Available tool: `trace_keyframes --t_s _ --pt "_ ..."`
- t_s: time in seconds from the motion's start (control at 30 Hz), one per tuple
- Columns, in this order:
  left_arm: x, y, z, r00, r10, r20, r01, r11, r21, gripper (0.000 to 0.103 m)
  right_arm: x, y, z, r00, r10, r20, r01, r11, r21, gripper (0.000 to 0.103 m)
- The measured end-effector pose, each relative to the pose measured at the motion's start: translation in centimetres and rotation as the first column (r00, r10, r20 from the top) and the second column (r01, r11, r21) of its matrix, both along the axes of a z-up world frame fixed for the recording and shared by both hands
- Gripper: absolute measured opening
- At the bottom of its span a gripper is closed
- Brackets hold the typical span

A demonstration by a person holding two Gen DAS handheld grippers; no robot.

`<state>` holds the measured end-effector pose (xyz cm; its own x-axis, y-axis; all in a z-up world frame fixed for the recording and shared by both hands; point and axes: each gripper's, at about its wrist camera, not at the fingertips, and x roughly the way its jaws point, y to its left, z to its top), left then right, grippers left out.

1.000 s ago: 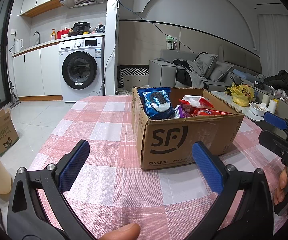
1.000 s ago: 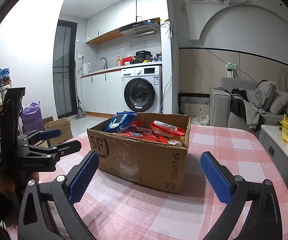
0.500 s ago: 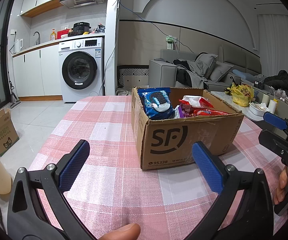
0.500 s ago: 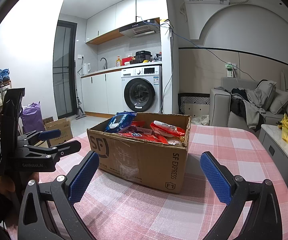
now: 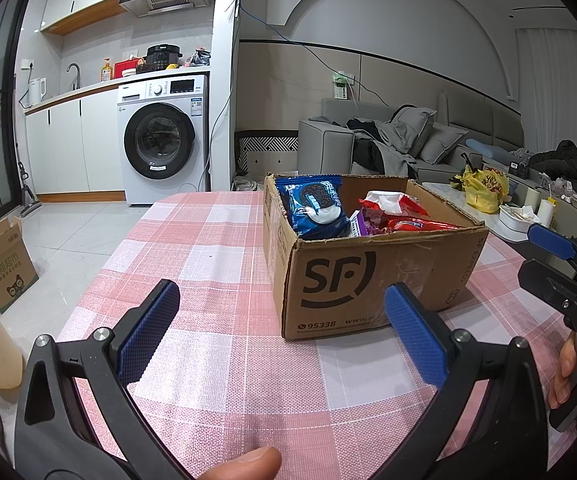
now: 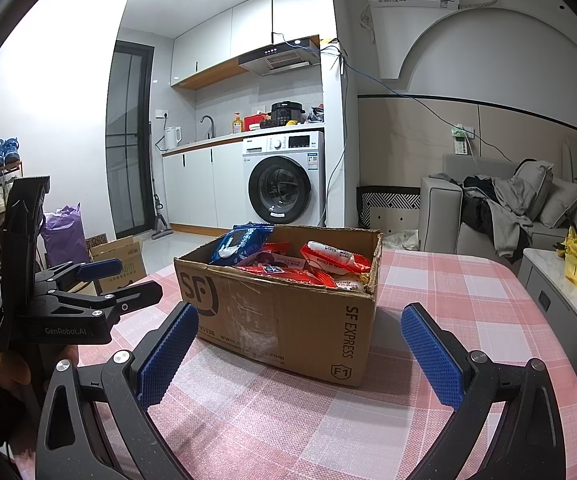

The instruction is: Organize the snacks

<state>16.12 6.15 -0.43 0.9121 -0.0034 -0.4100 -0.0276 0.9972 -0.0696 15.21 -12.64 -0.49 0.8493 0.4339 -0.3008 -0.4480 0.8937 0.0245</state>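
Snacks (image 5: 368, 216) lie just ahead of both tools, all packed inside an open SF Express cardboard box (image 5: 368, 280) on the pink-checked worktop (image 5: 216, 280).

Left hand-held gripper (image 5: 284, 324): its blue pads are spread wide with nothing between them, low over the cloth, and the box stands at about 1 o'clock from it. Right hand-held gripper (image 6: 300, 348): also spread wide and holding nothing, with the box at 12 o'clock, its near corner close to the blue pads.

In the box, a blue Oreo pack (image 5: 316, 208) stands on end at the 10 o'clock corner seen from the left wrist; red wrappers (image 6: 328, 260) and a purple one (image 5: 362, 222) lie jumbled across the rest.

No snack shows anywhere on the cloth outside the box. That fits two stages alike: a box waiting to be sorted out, or loose packets already gathered into it. The jumble inside hints that some tidying remains, but the pictures do not settle it.
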Motion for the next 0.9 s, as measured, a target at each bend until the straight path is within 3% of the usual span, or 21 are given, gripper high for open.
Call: trace_keyframes --t_s 0.9 --pt "0.01 -0.04 -0.04 1.0 -0.004 0.002 0.004 1.0 -0.002 0.102 0.03 -0.07 0.03 1.0 0.0 0.0 0.0 1.0 0.001 0.103"
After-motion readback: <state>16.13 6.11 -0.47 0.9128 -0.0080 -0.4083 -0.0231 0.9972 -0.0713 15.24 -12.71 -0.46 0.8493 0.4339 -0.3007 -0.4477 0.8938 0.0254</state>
